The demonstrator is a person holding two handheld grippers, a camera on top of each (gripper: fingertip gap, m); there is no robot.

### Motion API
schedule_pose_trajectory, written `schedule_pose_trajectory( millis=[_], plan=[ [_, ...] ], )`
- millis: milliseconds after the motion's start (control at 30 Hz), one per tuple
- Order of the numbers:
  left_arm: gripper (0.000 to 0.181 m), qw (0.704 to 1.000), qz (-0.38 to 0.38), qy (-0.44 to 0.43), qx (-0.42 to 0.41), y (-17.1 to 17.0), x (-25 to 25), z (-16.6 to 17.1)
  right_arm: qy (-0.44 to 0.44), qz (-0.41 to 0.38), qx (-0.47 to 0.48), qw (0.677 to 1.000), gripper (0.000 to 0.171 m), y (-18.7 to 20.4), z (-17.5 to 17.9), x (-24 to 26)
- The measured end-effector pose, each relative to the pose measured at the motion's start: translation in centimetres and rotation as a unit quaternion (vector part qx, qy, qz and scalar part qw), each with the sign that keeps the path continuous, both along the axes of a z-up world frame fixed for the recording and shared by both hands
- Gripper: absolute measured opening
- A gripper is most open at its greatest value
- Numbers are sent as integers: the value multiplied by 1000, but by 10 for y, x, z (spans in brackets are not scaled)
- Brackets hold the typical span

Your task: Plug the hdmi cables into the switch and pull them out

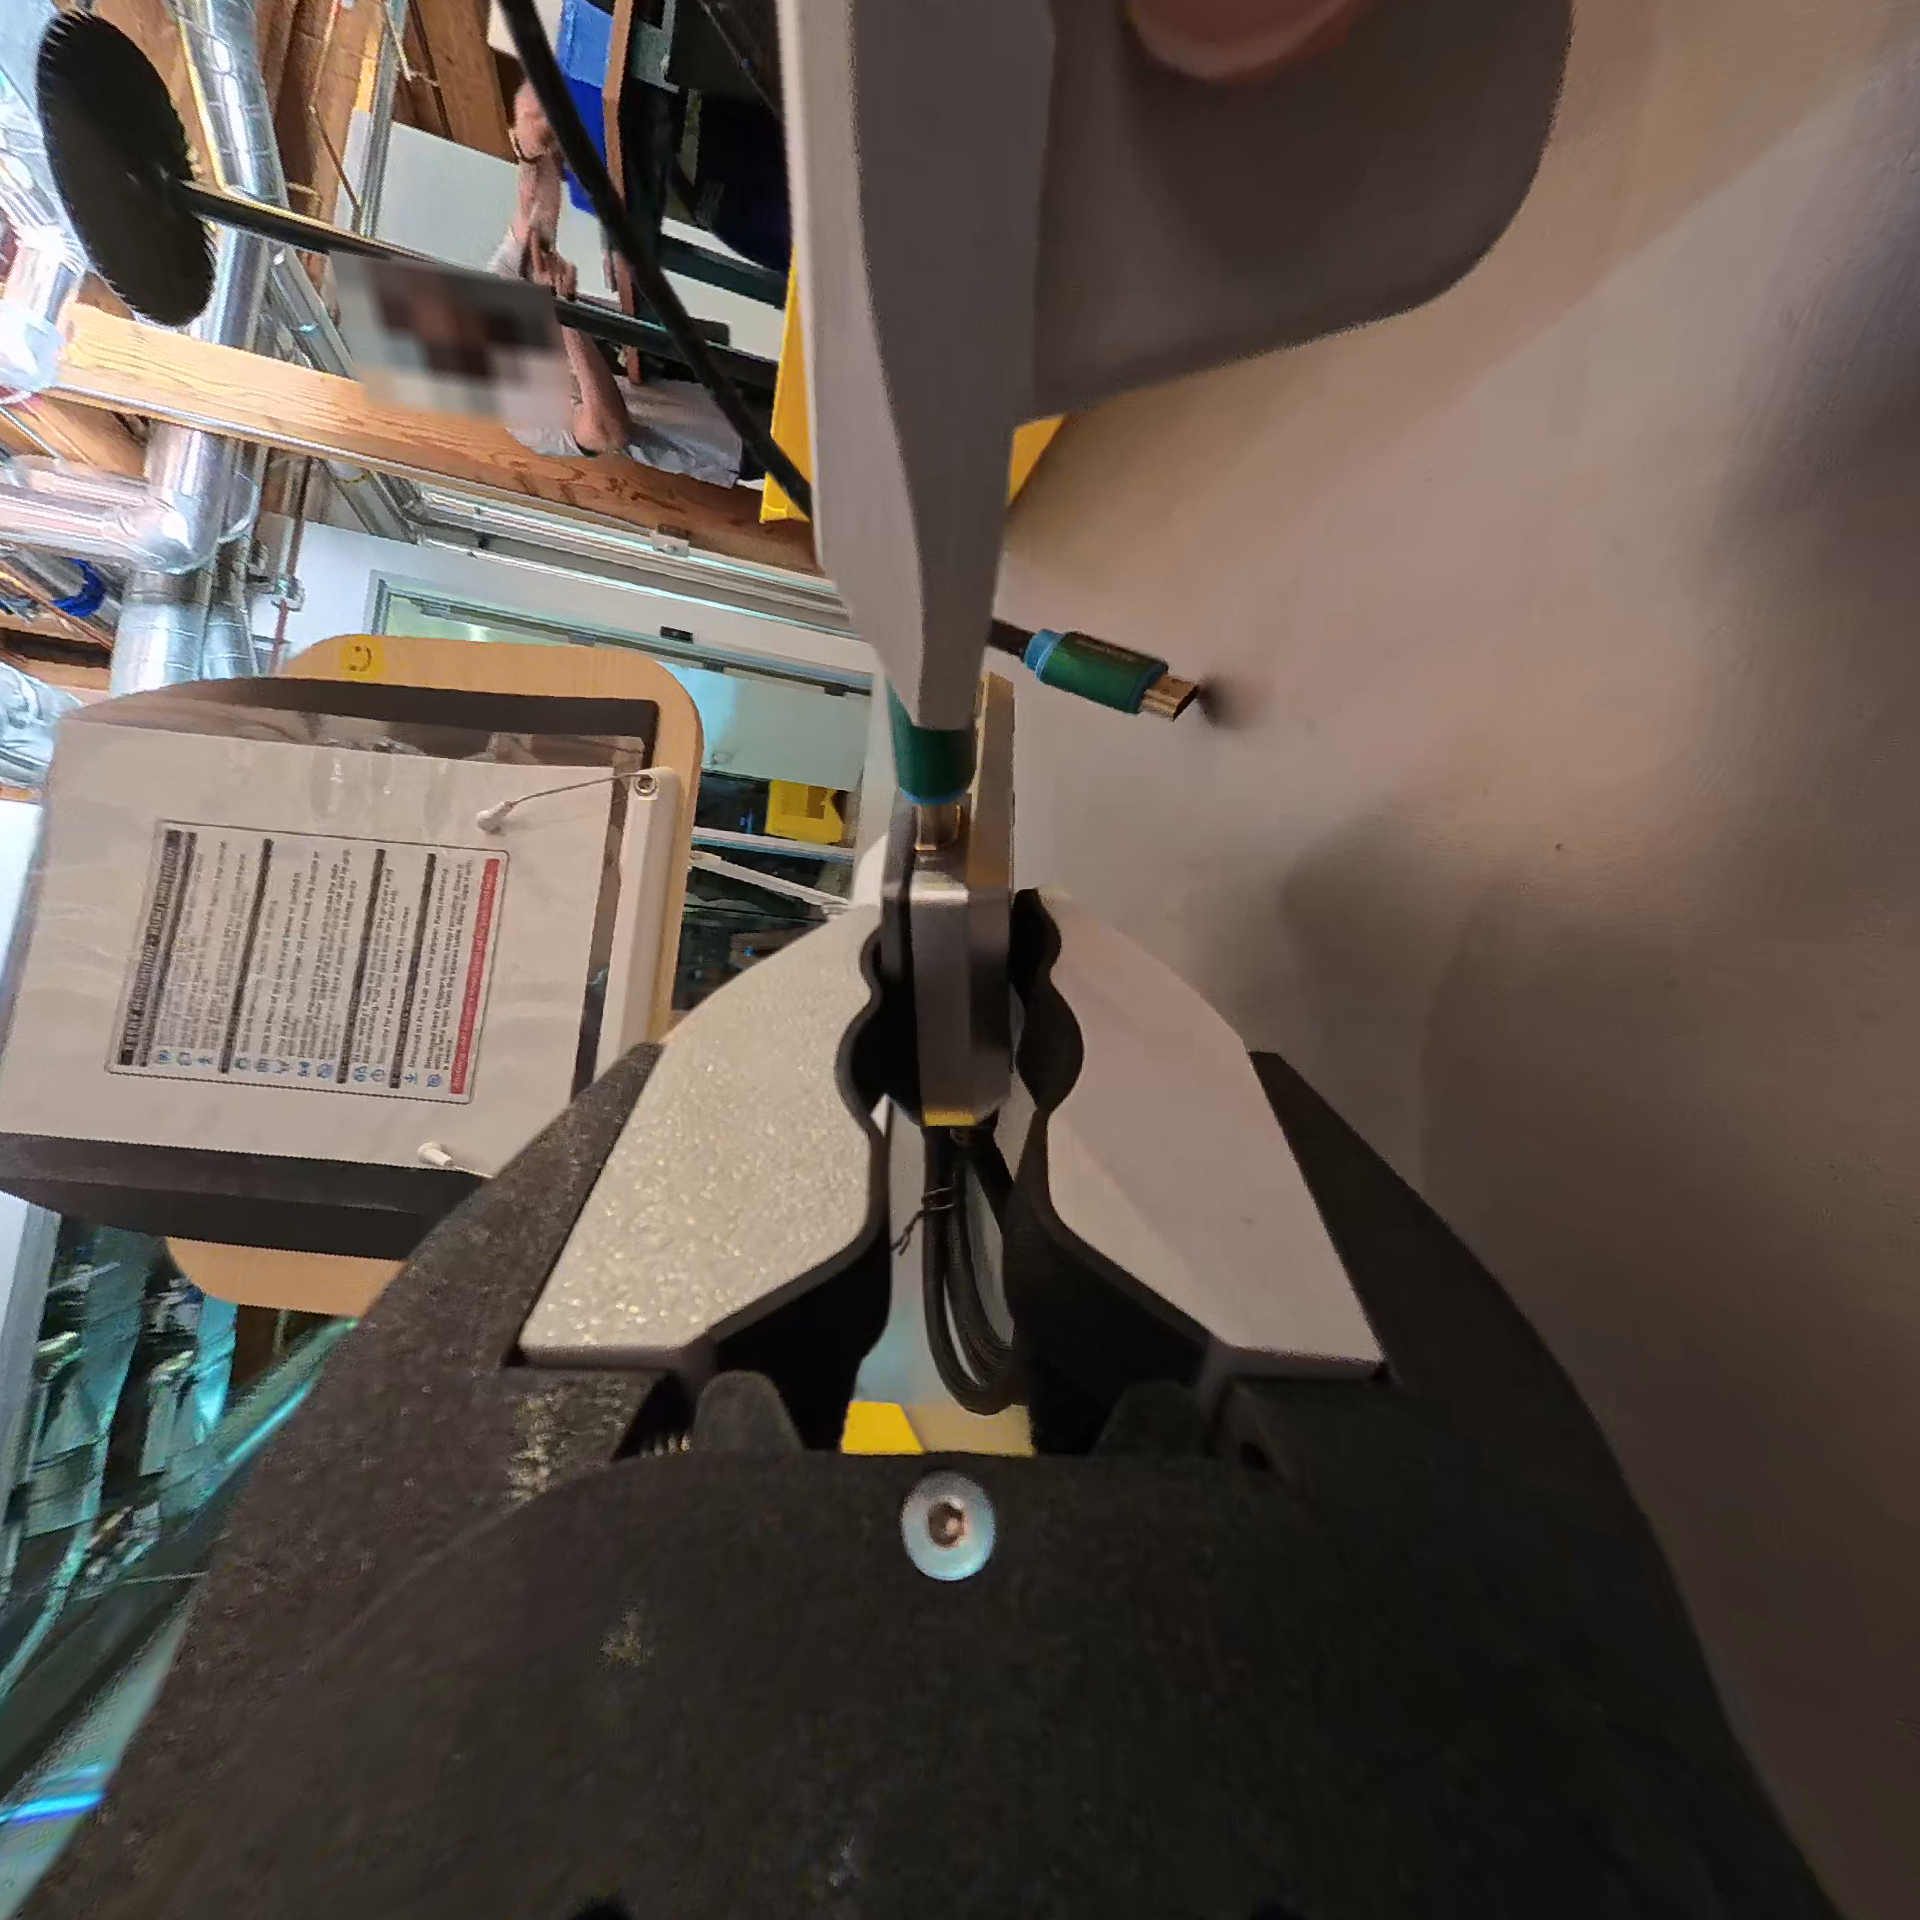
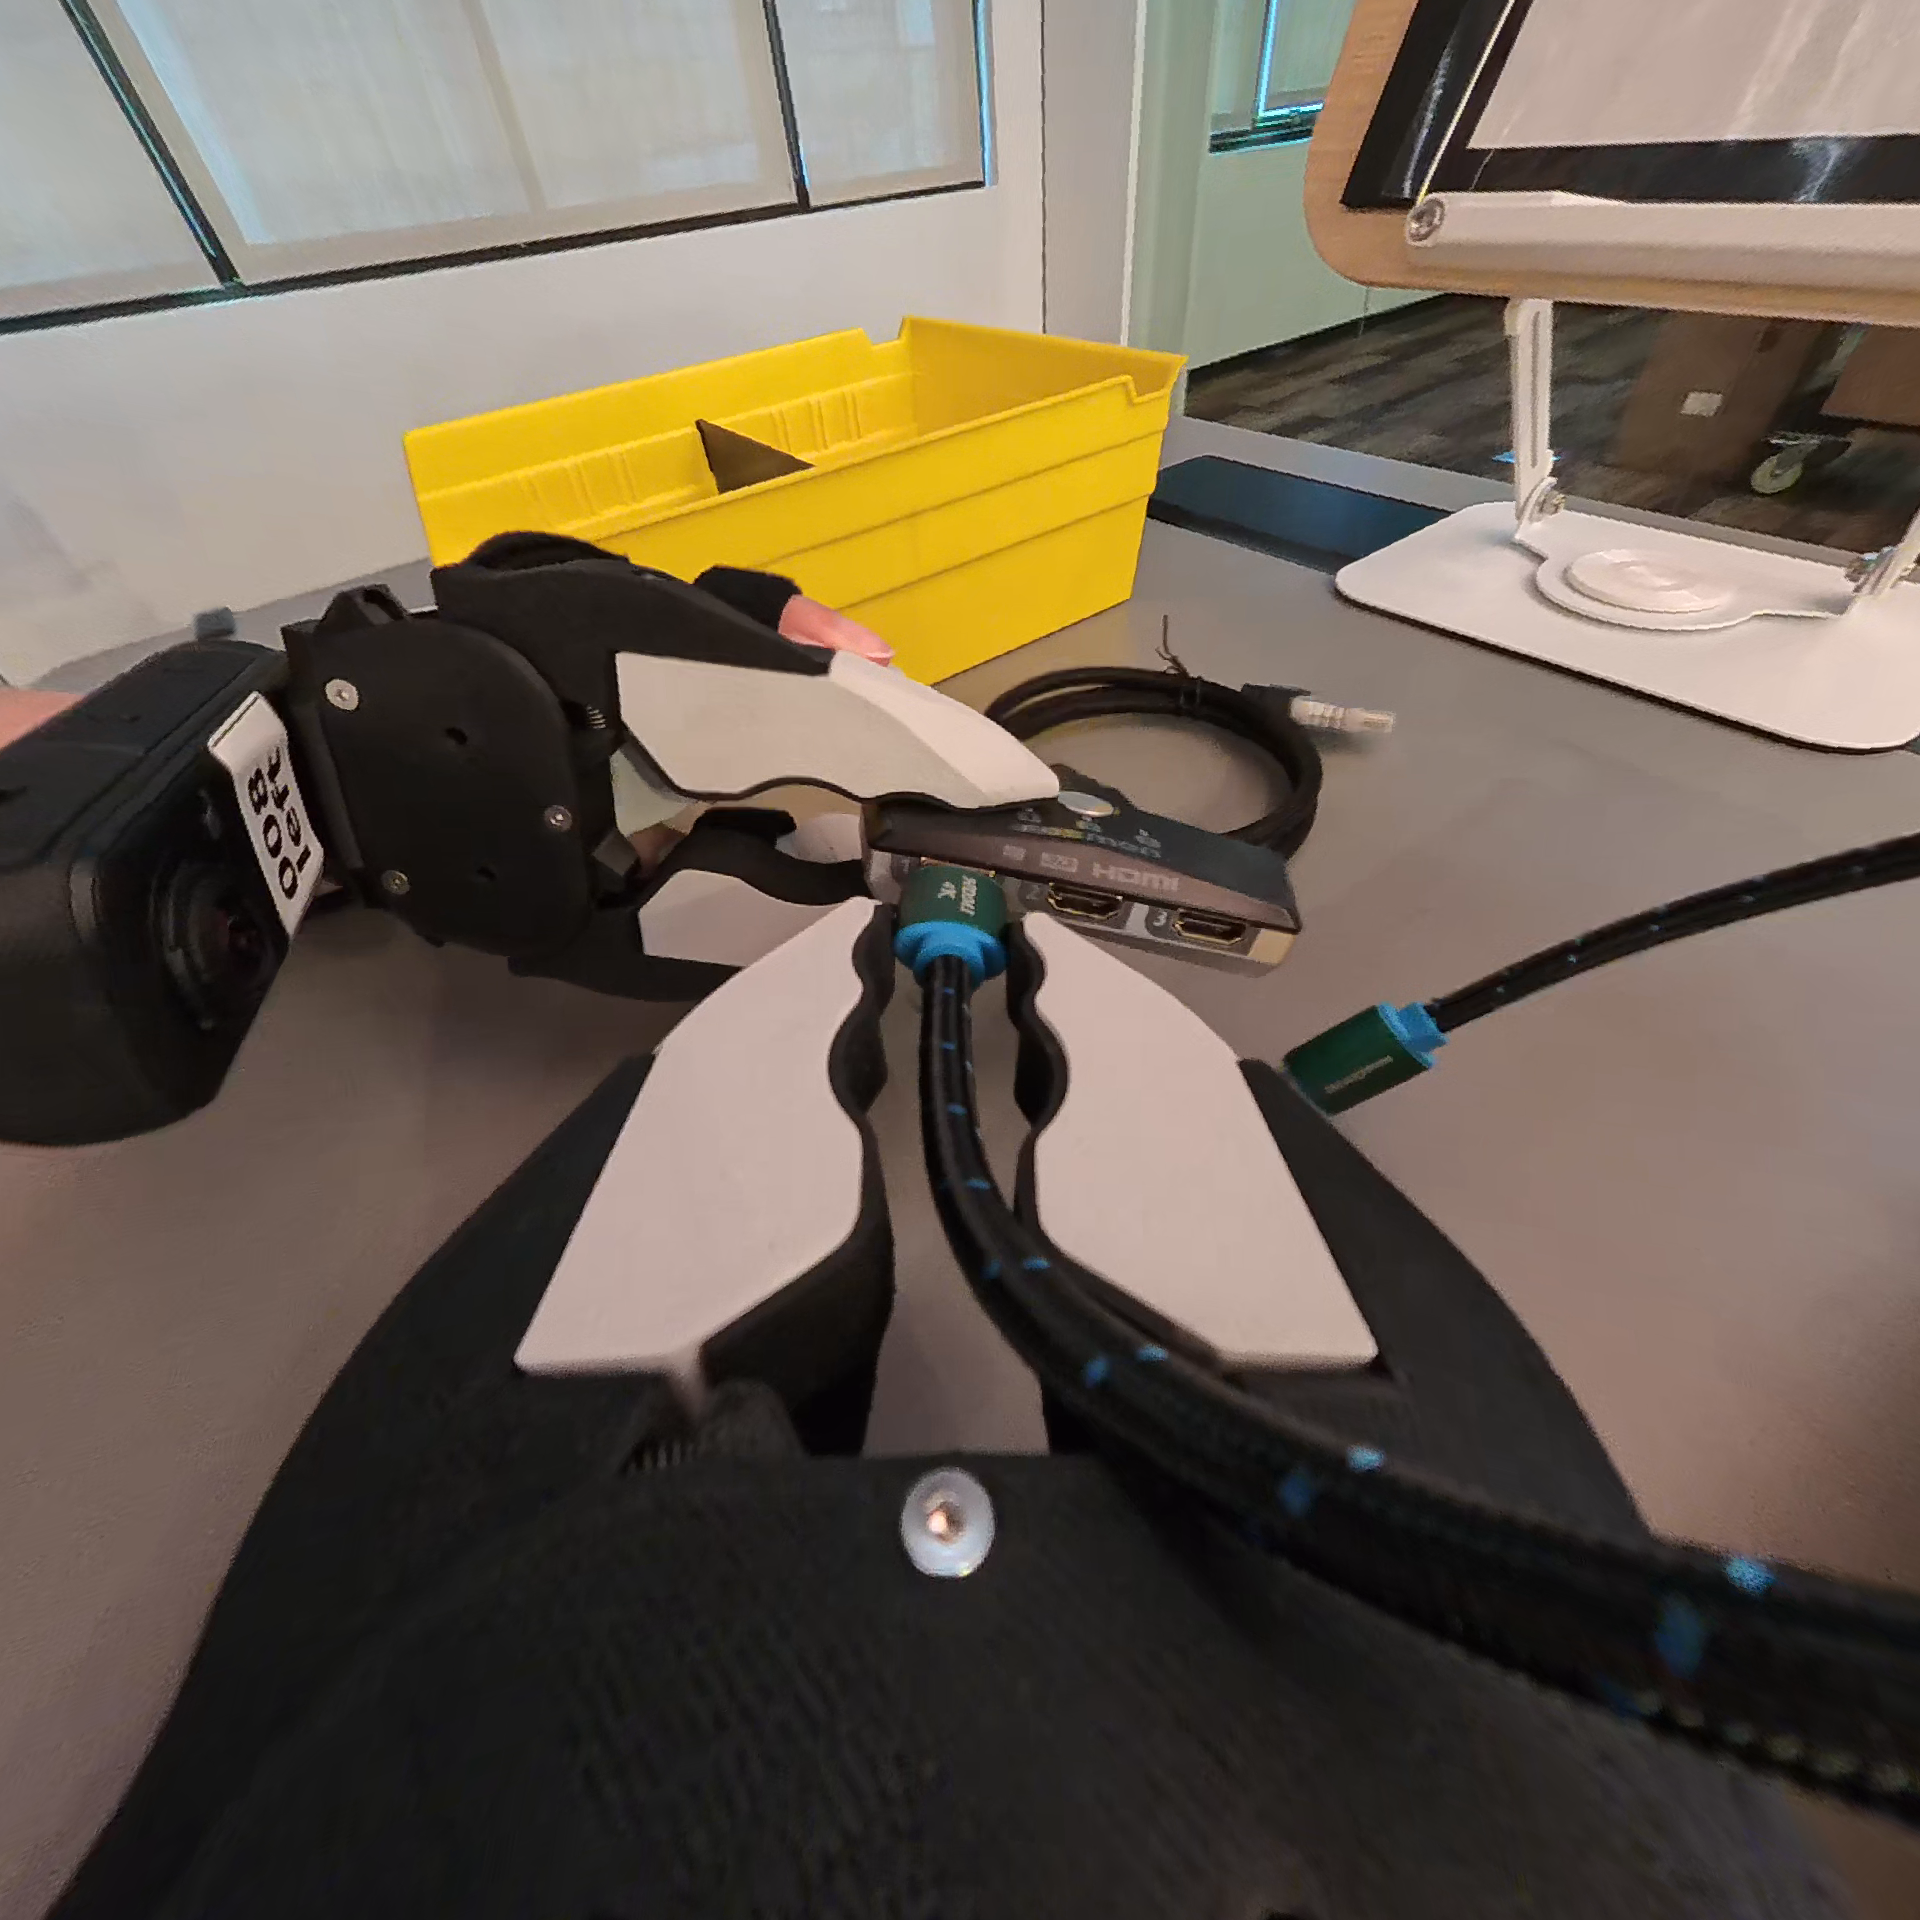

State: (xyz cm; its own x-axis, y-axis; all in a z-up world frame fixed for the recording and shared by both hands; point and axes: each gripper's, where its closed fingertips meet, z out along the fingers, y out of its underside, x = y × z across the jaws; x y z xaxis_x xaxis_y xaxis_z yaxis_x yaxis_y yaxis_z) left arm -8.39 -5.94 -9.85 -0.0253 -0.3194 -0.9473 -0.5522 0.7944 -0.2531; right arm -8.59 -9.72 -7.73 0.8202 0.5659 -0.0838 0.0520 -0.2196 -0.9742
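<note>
On a grey worktop (image 2: 1455,1195), the left tongs (image 1: 940,1023) pinch one end of a small dark HDMI switch (image 2: 1091,868). The right tongs (image 2: 940,961) are pressed on the green plug (image 2: 940,902) of a black braided cable, whose tip sits in the switch's leftmost port. A second green plug (image 2: 1361,1049) lies loose on the worktop right of the switch. Behind the switch sit a coiled black cable (image 2: 1226,727) and a yellow bin (image 2: 831,499).

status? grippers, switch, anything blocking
Left gripper clamped on switch. Right gripper clamped on HDMI plug at first port. Second plug loose on table; nothing blocking.
</note>
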Motion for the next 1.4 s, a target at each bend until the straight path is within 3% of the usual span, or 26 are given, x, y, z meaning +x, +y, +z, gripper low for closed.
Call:
schedule_pose_trajectory(
  millis=[1100,1333,1400],
  plan=[
    [18,997,56,49,1,1,-1,-12,7,-32,-38,999,20,5,-13,-5],
    [20,996,70,54,13,5,2,-13,-52,-52,-11,997,20,8,-15,-4],
    [21,996,70,53,14,3,5,-14,-16,-38,-19,999,20,6,-14,0]
  ],
)
